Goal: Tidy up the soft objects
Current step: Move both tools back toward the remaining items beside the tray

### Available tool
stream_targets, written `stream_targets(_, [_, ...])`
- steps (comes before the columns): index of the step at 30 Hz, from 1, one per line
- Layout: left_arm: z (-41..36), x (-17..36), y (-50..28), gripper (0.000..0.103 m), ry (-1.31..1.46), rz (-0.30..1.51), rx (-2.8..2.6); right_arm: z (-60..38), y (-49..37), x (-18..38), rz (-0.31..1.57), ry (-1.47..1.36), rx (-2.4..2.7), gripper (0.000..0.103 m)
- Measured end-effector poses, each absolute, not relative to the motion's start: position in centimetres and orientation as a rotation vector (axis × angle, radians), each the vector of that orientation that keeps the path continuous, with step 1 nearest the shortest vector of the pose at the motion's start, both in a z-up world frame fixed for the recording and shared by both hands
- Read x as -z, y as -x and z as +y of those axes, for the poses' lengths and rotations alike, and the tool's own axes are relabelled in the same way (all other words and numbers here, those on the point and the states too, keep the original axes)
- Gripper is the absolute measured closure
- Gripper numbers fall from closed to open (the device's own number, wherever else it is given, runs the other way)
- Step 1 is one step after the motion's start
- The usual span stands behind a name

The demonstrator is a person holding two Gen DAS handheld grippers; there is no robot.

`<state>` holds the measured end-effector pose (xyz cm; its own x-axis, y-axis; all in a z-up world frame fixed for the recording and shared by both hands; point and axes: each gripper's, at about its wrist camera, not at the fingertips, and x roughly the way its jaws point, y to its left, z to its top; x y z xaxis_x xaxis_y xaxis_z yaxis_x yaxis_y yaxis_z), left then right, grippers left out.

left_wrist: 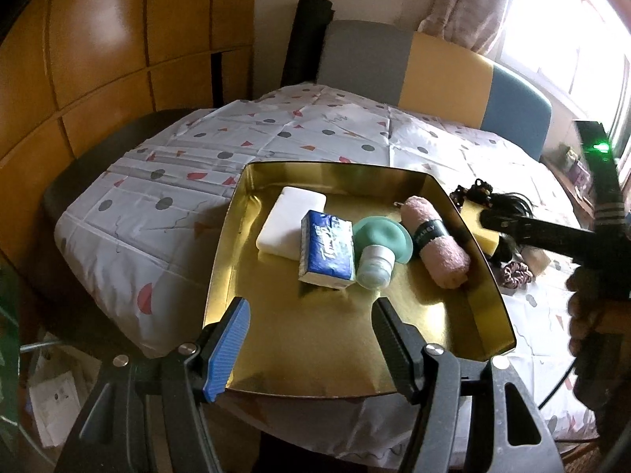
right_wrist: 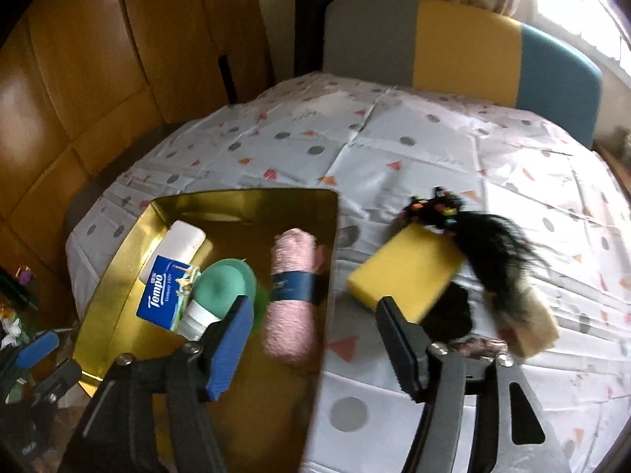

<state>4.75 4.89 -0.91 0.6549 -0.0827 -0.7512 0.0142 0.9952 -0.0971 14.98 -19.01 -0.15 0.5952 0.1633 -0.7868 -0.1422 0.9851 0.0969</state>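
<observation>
A gold tray (left_wrist: pixel 441 327) (right_wrist: pixel 118 276) sits on the table and holds a white sponge (left_wrist: pixel 290 224), a blue Tempo tissue pack (left_wrist: pixel 327 248) (right_wrist: pixel 163 293), a green silicone bottle (left_wrist: pixel 376 250) (right_wrist: pixel 215 295) and a rolled pink towel (left_wrist: pixel 435 244) (right_wrist: pixel 292 295). My left gripper (left_wrist: pixel 311 349) is open and empty over the tray's near edge. My right gripper (right_wrist: pixel 315 349) is open and empty above the tray's right rim. It appears at the right of the left wrist view. A yellow sponge (right_wrist: pixel 402 272), black hair piece (right_wrist: pixel 497 244), beaded hair tie (right_wrist: pixel 434 205) and scrunchie (left_wrist: pixel 516 276) lie on the cloth right of the tray.
The table wears a white patterned cloth (left_wrist: pixel 189 165) (right_wrist: pixel 394 149). A grey, yellow and blue chair back (left_wrist: pixel 434 67) (right_wrist: pixel 465 47) stands behind it. Wooden cabinets (left_wrist: pixel 98 59) are at the left, and a bright window (left_wrist: pixel 572 19) at the right.
</observation>
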Motion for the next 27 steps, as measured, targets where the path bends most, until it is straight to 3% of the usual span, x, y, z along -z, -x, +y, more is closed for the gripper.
stream_targets(12, [2.8,0.4,-6.1,0.038,0.081,0.894,0.135,-31.6,-11.7,-1.7,0.836,-0.066,0.043,0.028])
stream_targets(22, [-4.1,-2.3,-8.5,0.039,-0.054,0.856,0.309,-43.3,-9.6,4.0,0.914,-0.260,0.291,0.027])
stream_targets(27, [-8.9,-2.8,-10.4,0.038,-0.128,0.853,0.415,-45.9,-9.3,3.6,0.872,-0.399,0.317,0.027])
